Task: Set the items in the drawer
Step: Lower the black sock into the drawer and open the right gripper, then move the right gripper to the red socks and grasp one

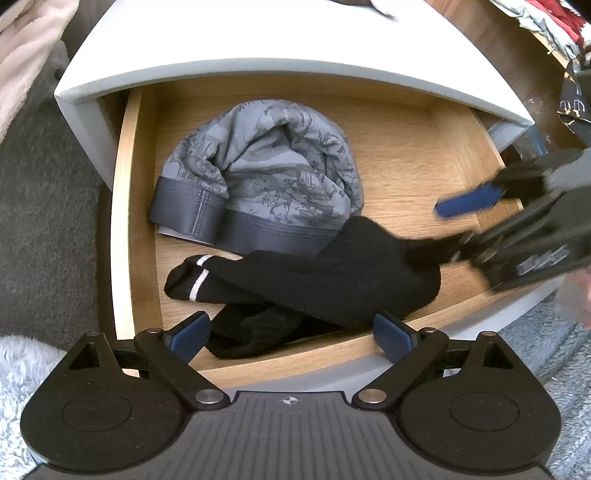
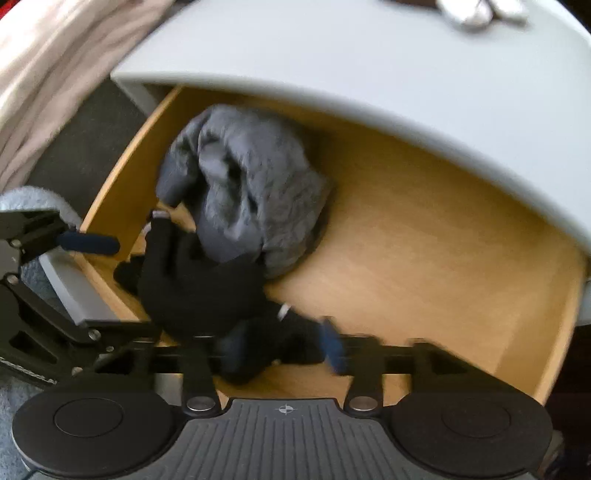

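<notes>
The left gripper hangs over the front edge of the open drawer with its jaws spread wide and nothing between them; its blue pads sit either side of the near end of a black sock without pressing on it. The right gripper reaches in from the drawer's right side, its jaws parted around the other end of the black sock; this view is blurred, and the pads do not appear to clamp the cloth. The sock, with a thin white stripe near one end, lies across the front of the drawer on its wooden floor, and more black knit lies bunched under it against the front wall. Behind it, touching it, sits a rolled grey patterned garment with a dark elastic band, toward the left and middle of the drawer. The right half of the drawer floor is bare light oak-coloured wood. The drawer is pulled out from a white cabinet whose flat top overhangs the drawer's back; something pale lies at the far edge of that top, too cut off to name. Dark grey carpet lies to the left of the cabinet, a pale fluffy rug at the front, and beige cloth hangs at the upper left. Heaped clothes show at the far right.
</notes>
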